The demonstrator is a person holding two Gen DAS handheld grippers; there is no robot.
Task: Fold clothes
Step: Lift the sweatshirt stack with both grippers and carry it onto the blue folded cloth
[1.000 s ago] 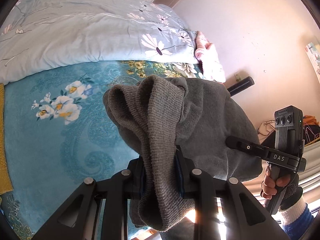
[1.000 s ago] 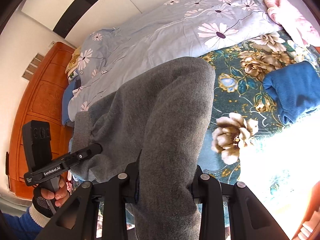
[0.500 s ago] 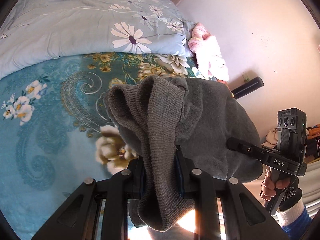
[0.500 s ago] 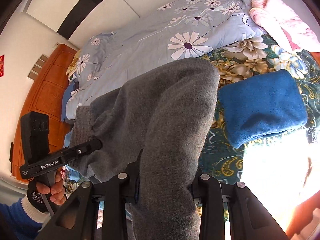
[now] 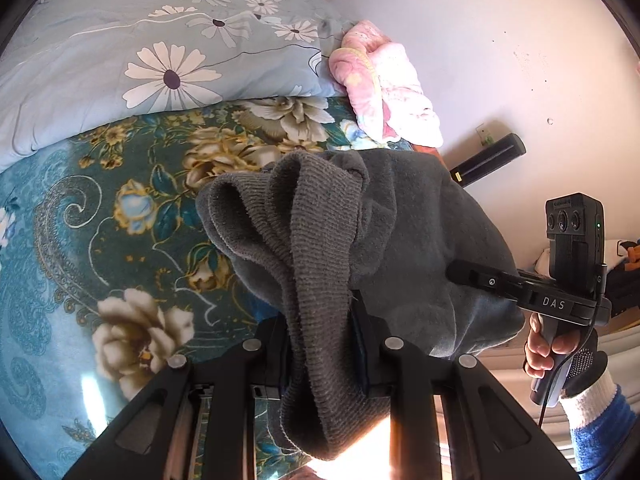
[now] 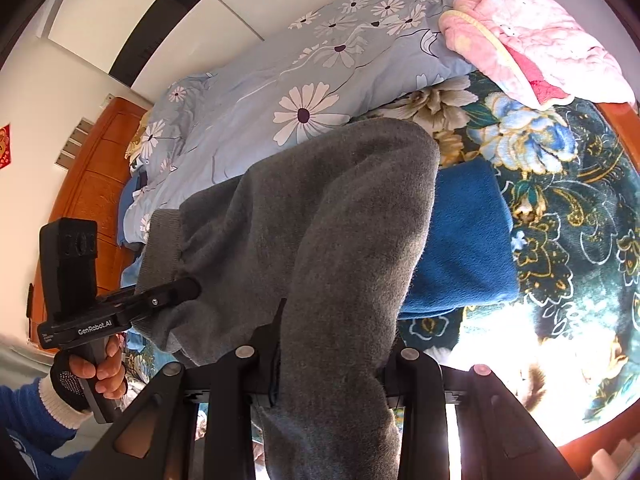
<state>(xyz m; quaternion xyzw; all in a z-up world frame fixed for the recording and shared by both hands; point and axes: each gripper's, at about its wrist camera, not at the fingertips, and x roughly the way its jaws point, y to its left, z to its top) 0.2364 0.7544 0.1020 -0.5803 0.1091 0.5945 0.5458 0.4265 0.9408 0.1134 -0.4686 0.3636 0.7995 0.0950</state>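
gripping grey garment (image 5: 400, 216), hand-held grippers level

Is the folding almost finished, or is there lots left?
One looks done: a folded blue garment lies on the bedspread. In hand: the gray garment, clamped by the left hand-held gripper and right hand-held gripper, lifted above the bed. Left: laying it down. The pink bundle may be unfolded.

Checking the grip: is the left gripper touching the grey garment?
Touching: the left wrist view shows the left gripper shut on the grey garment.
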